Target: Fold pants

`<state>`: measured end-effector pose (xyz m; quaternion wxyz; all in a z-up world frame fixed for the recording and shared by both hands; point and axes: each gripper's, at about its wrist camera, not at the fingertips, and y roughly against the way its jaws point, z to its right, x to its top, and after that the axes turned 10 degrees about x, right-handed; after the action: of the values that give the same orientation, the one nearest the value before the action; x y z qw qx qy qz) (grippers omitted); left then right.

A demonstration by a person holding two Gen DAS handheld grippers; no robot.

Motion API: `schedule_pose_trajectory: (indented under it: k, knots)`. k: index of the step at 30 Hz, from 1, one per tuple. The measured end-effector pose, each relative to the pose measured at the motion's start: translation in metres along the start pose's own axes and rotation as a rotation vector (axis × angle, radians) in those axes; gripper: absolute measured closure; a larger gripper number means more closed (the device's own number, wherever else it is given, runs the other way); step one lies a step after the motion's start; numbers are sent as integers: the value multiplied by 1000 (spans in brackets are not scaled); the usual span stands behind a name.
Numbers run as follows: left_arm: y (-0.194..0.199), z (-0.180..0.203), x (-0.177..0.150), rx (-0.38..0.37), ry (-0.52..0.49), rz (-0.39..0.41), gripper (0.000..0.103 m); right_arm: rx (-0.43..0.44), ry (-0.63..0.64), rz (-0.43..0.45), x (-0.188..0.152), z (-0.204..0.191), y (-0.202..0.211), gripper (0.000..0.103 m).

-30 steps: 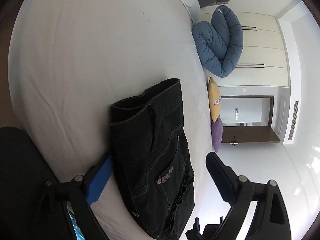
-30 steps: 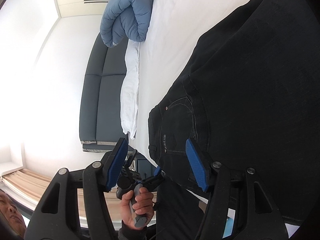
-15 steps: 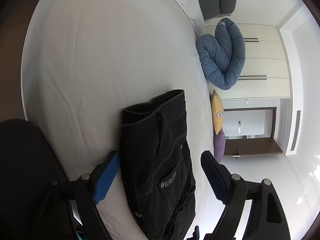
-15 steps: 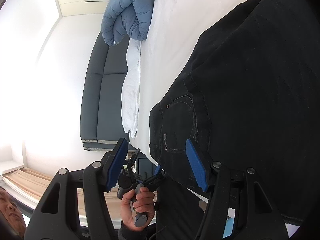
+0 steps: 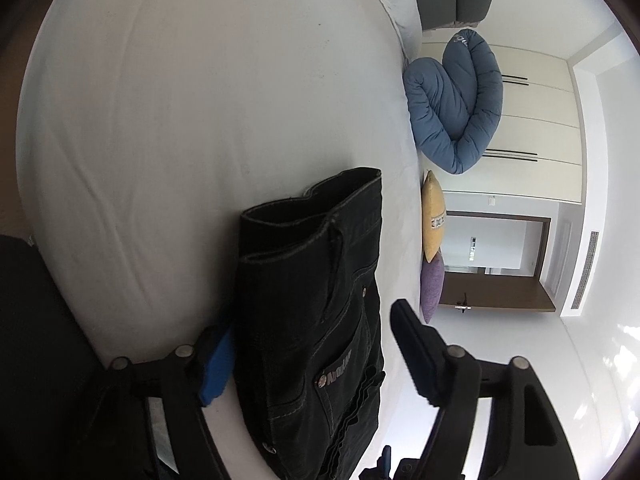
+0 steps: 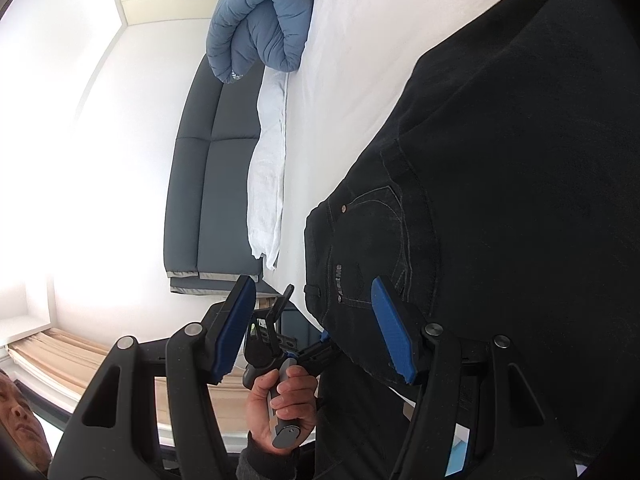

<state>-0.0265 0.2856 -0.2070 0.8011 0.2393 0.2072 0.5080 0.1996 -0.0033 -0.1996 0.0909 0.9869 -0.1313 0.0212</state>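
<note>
— So where are the black pants [image 5: 312, 320] at this moment?

— Lying on the white bed [image 5: 180, 120], near its edge. In the left wrist view the waistband end is up close, folded over on itself, with a rivet, a back pocket and a small lettered tag showing. In the right wrist view the dark cloth spreads away over the right half of the picture.

— And the left gripper [image 5: 308, 354]?

— Its jaws have just been closing around the waist end. The cloth sits between the fingers: the blue pad on the left is touching the folded edge, or very nearly, while the dark finger on the right stands clear of the fabric. It is partway closed, with no grip made.

— The right gripper [image 6: 316, 330]?

— Middling wide. Its right finger lies over the pants close to the pocket; its left finger hangs past the edge of the bed with nothing against it. Nothing is clamped.

— Anything else in sight?

— A person's hand [image 6: 282, 400] wrapped round the left tool's handle, a rolled blue quilt [image 5: 456, 104] at the far side of the bed, a yellow cushion [image 5: 433, 216] above a purple cushion [image 5: 431, 284], and a grey sofa [image 6: 216, 184] beyond the mattress.
</note>
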Motion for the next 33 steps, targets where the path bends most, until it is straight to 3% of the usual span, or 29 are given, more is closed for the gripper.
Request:
schedule_pose_trajectory:
  k: [2, 4, 13, 15, 17, 20, 25, 33]
  knots:
    - [-5, -7, 3, -19, 51, -22, 61, -10, 22, -29, 5, -5, -14, 44]
    - [-8, -11, 6, -25, 80, -36, 68, -29, 46, -58, 9, -12, -26, 44]
    - [-3, 21, 4, 7, -63, -9, 77, -167, 34, -154, 37, -6, -68, 44]
    - [-2, 28, 1, 13, -101, 6, 78, -223, 5, -180, 42, 5, -76, 44]
    - [0, 34, -1, 12, -122, 16, 80, -335, -47, -203, 45, 24, -82, 45]
    - [6, 50, -6, 8, -190, 42, 85, -308, -96, -150, 45, 35, -80, 45]
    - [10, 80, -19, 13, -309, 75, 85, -376, -12, -150, 38, 29, -89, 46]
    - [5, 114, -43, 18, -469, 86, 88, -385, 7, -111, 33, 33, -89, 47]
